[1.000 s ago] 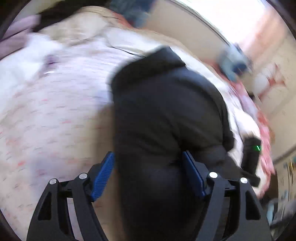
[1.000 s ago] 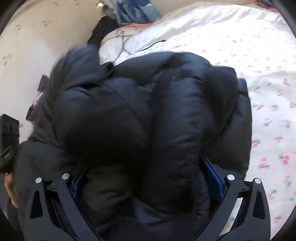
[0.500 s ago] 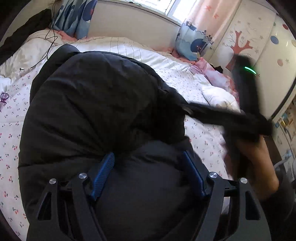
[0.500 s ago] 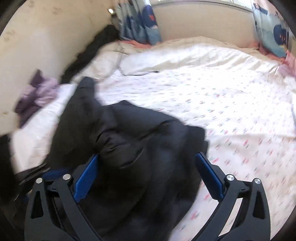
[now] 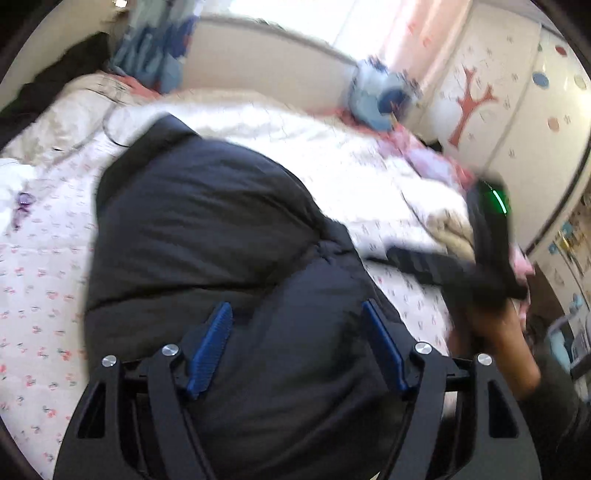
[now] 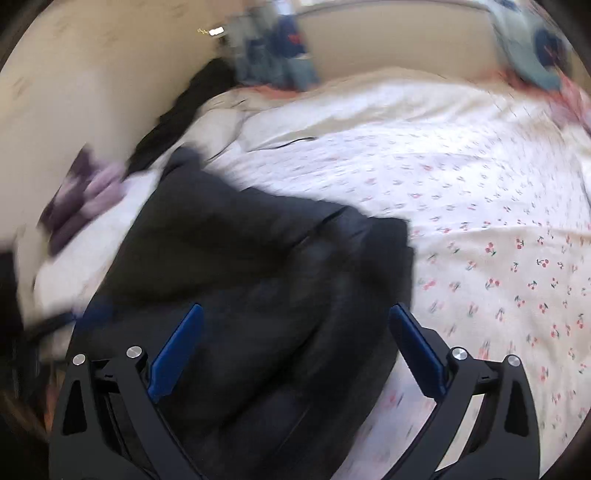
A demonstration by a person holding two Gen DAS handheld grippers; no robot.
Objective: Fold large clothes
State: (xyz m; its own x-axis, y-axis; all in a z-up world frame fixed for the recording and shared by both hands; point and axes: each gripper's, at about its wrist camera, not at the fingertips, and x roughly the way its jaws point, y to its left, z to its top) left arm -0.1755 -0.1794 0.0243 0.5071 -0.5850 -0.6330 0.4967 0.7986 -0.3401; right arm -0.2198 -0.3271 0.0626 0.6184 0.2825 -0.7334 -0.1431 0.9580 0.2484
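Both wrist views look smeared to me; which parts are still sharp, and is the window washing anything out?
Left wrist view: the left tool is crisp, the black jacket fairly clear, the right tool streaked, the window blown out. Right wrist view: right tool sharp, jacket and purple cloth blurred, near cherry-print sheet clearer.

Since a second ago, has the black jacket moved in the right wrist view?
Yes. The black jacket has dropped lower and left, uncovering the cherry-print sheet it hid before.
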